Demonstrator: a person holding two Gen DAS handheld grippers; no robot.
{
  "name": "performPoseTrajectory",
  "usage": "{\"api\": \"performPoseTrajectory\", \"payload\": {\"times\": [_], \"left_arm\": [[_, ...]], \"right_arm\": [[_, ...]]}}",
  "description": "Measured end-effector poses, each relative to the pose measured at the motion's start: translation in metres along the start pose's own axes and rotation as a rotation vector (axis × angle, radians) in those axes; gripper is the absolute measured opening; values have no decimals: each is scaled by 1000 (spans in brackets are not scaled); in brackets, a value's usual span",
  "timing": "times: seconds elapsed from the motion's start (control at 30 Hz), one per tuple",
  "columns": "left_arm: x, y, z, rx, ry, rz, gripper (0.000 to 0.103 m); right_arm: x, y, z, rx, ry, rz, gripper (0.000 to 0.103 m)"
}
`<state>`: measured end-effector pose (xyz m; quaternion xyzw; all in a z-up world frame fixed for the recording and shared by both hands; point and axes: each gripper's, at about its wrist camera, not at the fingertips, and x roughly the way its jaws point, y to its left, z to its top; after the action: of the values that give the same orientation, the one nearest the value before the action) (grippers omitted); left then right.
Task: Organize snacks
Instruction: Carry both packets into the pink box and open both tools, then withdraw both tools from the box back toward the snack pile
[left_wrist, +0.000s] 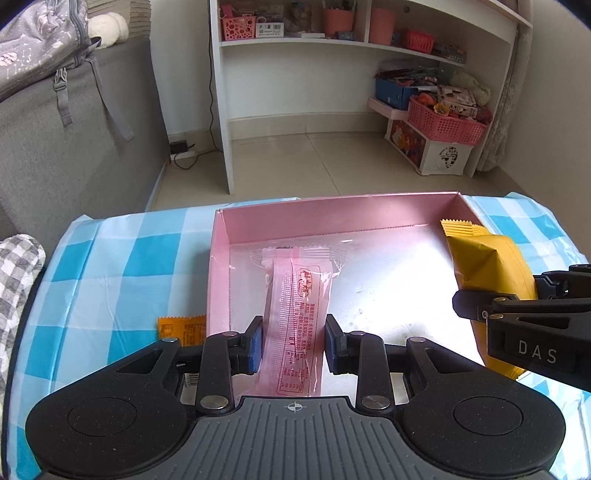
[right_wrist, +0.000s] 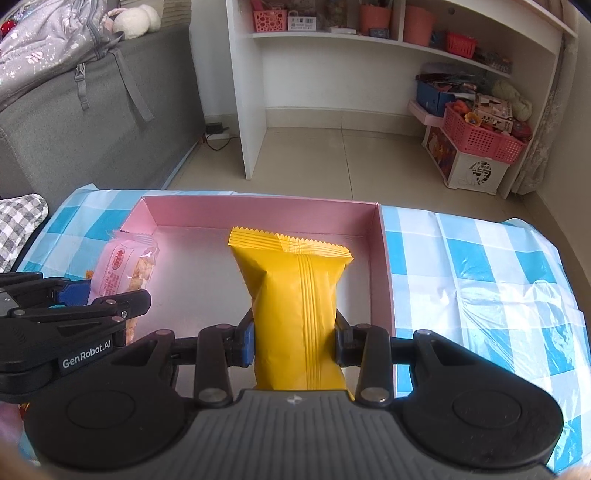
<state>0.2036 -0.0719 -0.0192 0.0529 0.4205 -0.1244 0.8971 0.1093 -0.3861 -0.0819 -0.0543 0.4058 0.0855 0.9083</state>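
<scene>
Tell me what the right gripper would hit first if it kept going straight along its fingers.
Probably the pale floor of the pink box. The right gripper, shut on the yellow snack bag, points down into the box, so the bag's far end would likely touch first. Depth is hard to judge.

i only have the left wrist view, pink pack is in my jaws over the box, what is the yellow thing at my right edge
Observer: A yellow snack packet, clamped by the right gripper across its middle.
Operator: is it over the box too
Observer: Yes, it hangs over the pink box, nearer the box's right wall.
Operator: anything already in that right half
Observer: No, the box floor around the yellow packet is bare.
Operator: my pink pack, what's in it
Observer: The pink packet has a clear side showing pale, lumpy pieces inside.
</scene>
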Motion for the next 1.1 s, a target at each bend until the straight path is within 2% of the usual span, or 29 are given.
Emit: {"api": "performPoseTrajectory", "payload": {"times": [0.2,0.27,0.4,0.57,0.63,0.7,0.77,0.93,1.1], "left_arm": [[1,0,-3,19,-6,21,33],[-2,0,-3,28,-2,6,35],[-9,-2,-4,44,2,7,43],[-26,-1,-6,39,-3,-20,58],[-34,1,-8,34,0,-34,69],[-42,1,-10,41,6,-52,74],[-49,0,-13,53,9,-61,77],[-66,1,-24,58,22,-59,86],[-78,7,-37,48,52,-70,88]], "right_arm": [[-2,4,0,-14,3,-3,41],[-6,3,1,-10,-9,-8,51],[-15,1,2,-1,-20,-11,60],[-29,2,2,-19,-29,-33,71],[-35,-4,2,-9,-35,-30,75],[-41,-6,2,12,-37,-21,79],[-46,-8,0,27,-35,-8,85],[-57,-7,-8,24,-18,-3,92],[-68,-3,-20,-11,3,1,96]]}}
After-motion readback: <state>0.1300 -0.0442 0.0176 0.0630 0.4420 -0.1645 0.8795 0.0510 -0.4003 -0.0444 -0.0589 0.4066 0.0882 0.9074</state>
